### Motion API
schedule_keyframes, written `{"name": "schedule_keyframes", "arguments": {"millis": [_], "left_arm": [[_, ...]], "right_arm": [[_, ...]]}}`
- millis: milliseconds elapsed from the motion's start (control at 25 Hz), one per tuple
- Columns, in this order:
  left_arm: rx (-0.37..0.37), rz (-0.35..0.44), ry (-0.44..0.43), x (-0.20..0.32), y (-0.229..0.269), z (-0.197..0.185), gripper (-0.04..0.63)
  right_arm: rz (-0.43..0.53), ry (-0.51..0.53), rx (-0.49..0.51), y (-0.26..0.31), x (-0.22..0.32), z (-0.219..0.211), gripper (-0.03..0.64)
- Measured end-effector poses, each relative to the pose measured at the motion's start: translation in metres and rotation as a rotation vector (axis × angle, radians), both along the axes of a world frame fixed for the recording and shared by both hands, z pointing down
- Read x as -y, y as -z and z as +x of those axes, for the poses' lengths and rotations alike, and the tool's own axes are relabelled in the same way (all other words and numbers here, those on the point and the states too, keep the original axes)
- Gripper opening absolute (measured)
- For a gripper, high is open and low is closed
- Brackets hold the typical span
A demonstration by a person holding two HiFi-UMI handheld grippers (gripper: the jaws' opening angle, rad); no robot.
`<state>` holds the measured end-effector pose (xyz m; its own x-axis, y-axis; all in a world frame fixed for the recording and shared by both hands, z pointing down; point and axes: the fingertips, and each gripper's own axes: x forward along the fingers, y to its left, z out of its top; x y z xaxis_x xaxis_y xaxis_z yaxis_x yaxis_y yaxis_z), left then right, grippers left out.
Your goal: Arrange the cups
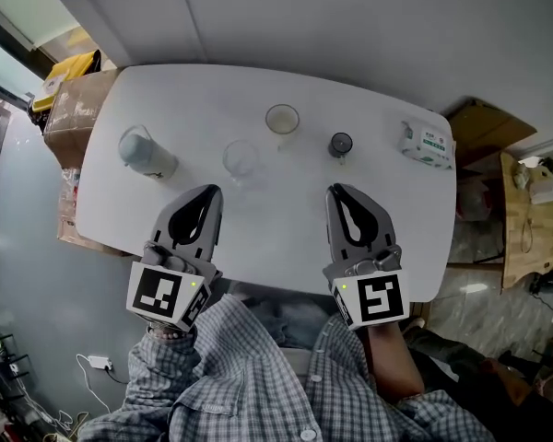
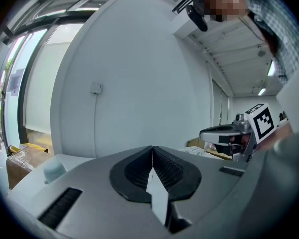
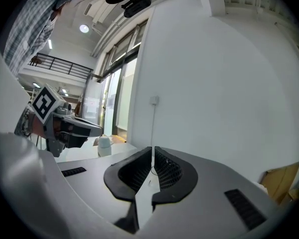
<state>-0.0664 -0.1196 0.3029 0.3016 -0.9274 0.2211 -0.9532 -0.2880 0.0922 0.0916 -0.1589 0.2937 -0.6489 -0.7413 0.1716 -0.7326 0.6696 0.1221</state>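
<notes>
White table point(image 1: 272, 242) w/ clear cup point(image 1: 241, 157), pale cup point(image 1: 282, 119), dark cup point(image 1: 340, 144); we hold left gripper point(image 1: 211, 193) & right gripper point(image 1: 337, 192), both w/ jaws pressed together, empty.

I saw a white table point(image 1: 276, 239) with rounded corners. From left to right it carried a pale grey jug point(image 1: 146, 152), a clear cup point(image 1: 241, 157), a second clear cup point(image 1: 282, 118) standing farther back, a small dark cup point(image 1: 340, 144) and a pack of wipes point(image 1: 427, 143) near the right edge. All of them stood apart.
</notes>
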Motion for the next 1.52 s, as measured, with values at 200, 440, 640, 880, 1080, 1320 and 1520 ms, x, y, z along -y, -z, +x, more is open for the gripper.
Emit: {"name": "schedule_keyframes", "arguments": {"millis": [200, 440, 640, 880, 1080, 1320, 1520], "left_arm": [[0.014, -0.048, -0.028, 0.011, -0.022, -0.013, 0.011], [0.011, -0.159, -0.083, 0.021, -0.063, -0.02, 0.012], [0.013, -0.273, -0.133, 0.025, -0.107, -0.022, 0.012], [0.014, -0.379, -0.188, 0.032, -0.15, -0.014, 0.078], [0.08, -0.431, -0.224, 0.039, -0.174, -0.008, 0.08], [0.142, -0.484, -0.24, 0.043, -0.196, -0.001, 0.08], [0.158, -0.495, -0.172, 0.051, -0.2, -0.006, 0.066]], "right_arm": [[-0.034, -0.029, -0.011, -0.013, 0.013, -0.013, 0.031], [-0.085, -0.048, -0.025, -0.033, 0.024, -0.032, 0.031], [-0.128, -0.072, -0.055, -0.053, 0.033, -0.047, 0.032], [-0.185, -0.101, -0.095, -0.076, 0.046, -0.054, 0.032], [-0.247, -0.119, -0.106, -0.097, 0.054, -0.062, 0.032], [-0.274, -0.116, -0.137, -0.113, 0.059, -0.068, 0.032], [-0.297, -0.104, -0.16, -0.126, 0.062, -0.072, 0.032]]}}
